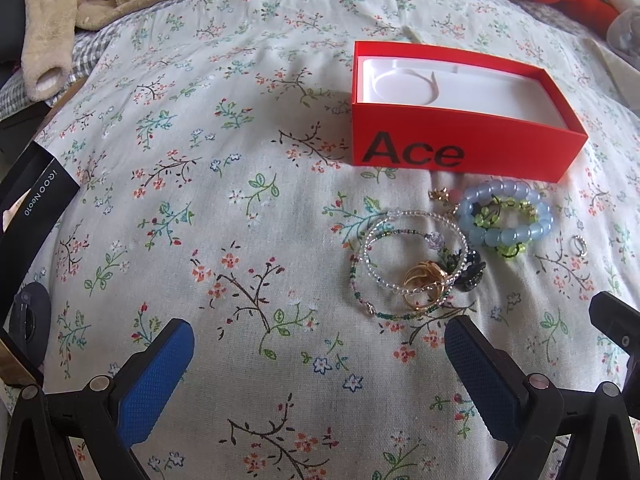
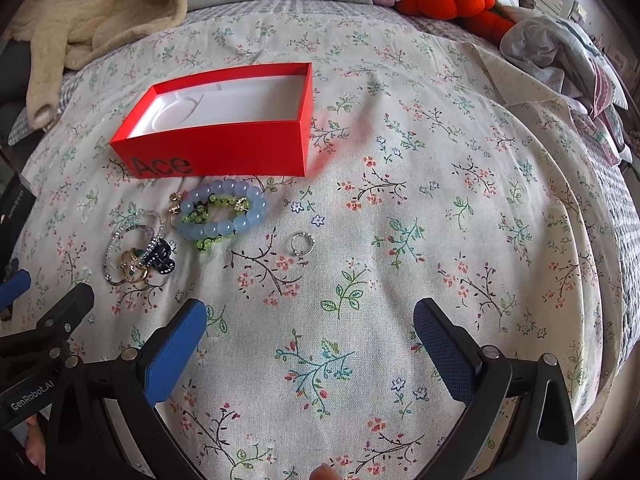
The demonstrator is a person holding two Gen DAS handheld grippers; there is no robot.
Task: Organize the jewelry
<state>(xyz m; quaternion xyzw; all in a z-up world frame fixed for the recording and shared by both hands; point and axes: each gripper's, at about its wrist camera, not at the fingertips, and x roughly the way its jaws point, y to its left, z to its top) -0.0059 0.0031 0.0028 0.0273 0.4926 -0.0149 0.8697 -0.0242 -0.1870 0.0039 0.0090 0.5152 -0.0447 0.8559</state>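
Floral bedspread [image 2: 400, 208], red box [image 2: 224, 148], beige blanket [image 2: 100, 12] behind.

Both grippers are wide open and empty, just hanging low over the surface. In the left wrist view, the left gripper [image 1: 320, 344] has its blue-padded fingers [image 1: 154, 380] splayed toward the bottom corners of the frame, and a black piece of the other gripper pokes in at the right edge. The right gripper [image 2: 310, 322] looks the same in its own view, pads spread far apart at the bottom. A fingertip [image 2: 325, 473] of the person peeks in at the bottom edge, center.
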